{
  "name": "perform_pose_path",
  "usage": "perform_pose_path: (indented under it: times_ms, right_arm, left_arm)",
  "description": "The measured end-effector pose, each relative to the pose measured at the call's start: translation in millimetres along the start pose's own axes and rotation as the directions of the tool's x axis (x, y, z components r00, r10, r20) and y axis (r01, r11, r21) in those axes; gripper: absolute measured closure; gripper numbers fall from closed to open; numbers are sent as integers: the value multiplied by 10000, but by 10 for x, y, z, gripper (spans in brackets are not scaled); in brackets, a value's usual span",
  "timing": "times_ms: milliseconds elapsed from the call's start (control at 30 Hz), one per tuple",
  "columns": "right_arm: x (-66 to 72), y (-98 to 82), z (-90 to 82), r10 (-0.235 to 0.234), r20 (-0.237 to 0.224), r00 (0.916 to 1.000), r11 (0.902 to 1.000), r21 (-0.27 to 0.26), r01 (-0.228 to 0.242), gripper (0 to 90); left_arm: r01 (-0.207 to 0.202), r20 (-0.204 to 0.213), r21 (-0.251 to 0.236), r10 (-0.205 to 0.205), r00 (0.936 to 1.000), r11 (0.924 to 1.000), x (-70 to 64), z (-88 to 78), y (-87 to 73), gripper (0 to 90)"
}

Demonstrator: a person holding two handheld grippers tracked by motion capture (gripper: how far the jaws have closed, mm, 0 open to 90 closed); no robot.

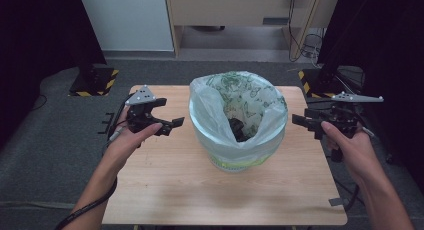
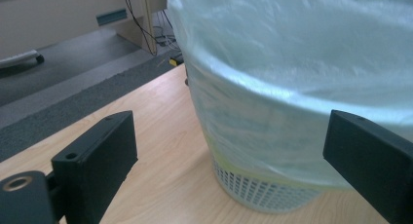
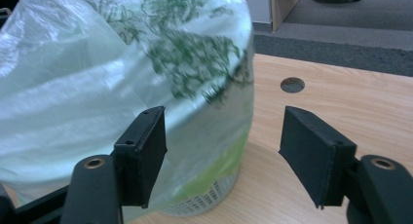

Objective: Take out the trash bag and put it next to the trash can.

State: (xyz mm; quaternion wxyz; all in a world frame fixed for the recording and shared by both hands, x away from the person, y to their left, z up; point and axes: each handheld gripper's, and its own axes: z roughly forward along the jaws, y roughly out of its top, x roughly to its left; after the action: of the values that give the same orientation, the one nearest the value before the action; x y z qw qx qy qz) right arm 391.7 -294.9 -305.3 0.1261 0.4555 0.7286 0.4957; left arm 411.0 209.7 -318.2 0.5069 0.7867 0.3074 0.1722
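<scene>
**Two grippers flank a lined waste basket**

Grey carpet surrounds a light wooden table [image 1: 165, 190] in the high view, with a pale cabinet and black stands behind it. At the table's middle stands a white mesh basket [image 1: 235, 162] lined with a translucent bag [image 1: 220, 115] printed in green; something dark lies at the bottom of the bag, too dim to name. The left gripper [image 1: 176, 124] sits to the basket's left, pointing at it across a short stretch of bare wood, with nothing between its jaws. The right gripper [image 1: 300, 122] mirrors it just off the basket's right side, close to the bag yet apart from it, its jaws parted and empty.

From the left gripper view, the left gripper [image 2: 229, 156] has its jaws spread wide, one low at the left and one at the right edge. Straight ahead between them, and a little above, rises the basket [image 2: 263, 190] with the bag [image 2: 292, 63] folded over its rim; neither jaw touches it. Wood grain of the table [image 2: 160, 112] runs beneath.

From the right gripper view, the right gripper [image 3: 223, 146] holds its jaws apart with nothing clamped. The bag [image 3: 97, 102] bulges ahead of the left-hand jaw, and the basket [image 3: 204, 202] mesh peeks out below it. Ahead of the right-hand jaw lies open table [image 3: 341, 102] with a round hole [image 3: 292, 84] in it.
</scene>
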Motion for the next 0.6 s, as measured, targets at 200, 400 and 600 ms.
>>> perform_pose_path:
  times_ms: [200, 400, 600]
  right_arm:
    - [136, 164, 46, -66, -159, 9999, 9999, 113, 68, 267]
    - [239, 297, 108, 63, -170, 9998, 10000, 36, -62, 226]
    - [362, 376, 226, -54, -143, 9999, 9998, 181, 57, 182]
  left_arm:
    - [-77, 78, -220, 79, 9999, 9997, 1, 31, 131, 43]
    - [-250, 109, -260, 253, 9996, 9993, -32, 140, 240, 36]
    - [-57, 74, -427, 60, 10000, 9991, -12, 238, 315, 33]
